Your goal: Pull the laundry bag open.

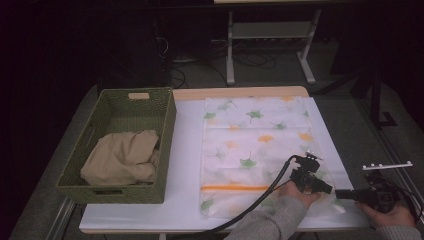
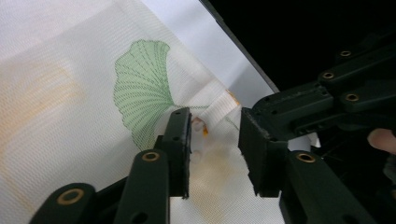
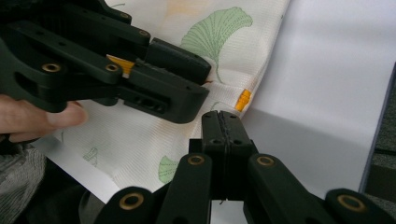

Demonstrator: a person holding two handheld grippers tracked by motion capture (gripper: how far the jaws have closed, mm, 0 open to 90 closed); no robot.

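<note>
Mesh laundry bag (image 1: 255, 150) lies flat, zipped, at bench (image 1: 185, 150) right half. Right gripper (image 3: 223, 122) fingers clamped on bag's near-right edge by orange zipper pull (image 3: 243, 99); left gripper (image 2: 215, 140) fingers apart over it. Clothes (image 1: 122, 157) wait in basket (image 1: 167, 145); opening not yet begun.

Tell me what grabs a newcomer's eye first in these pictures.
The leaf-printed mesh laundry bag lies flat across the white table, both grippers working its near right corner by the orange zipper pull. The right gripper is pinched shut at the bag's edge. At left, a green woven basket holds beige cloth.
</note>
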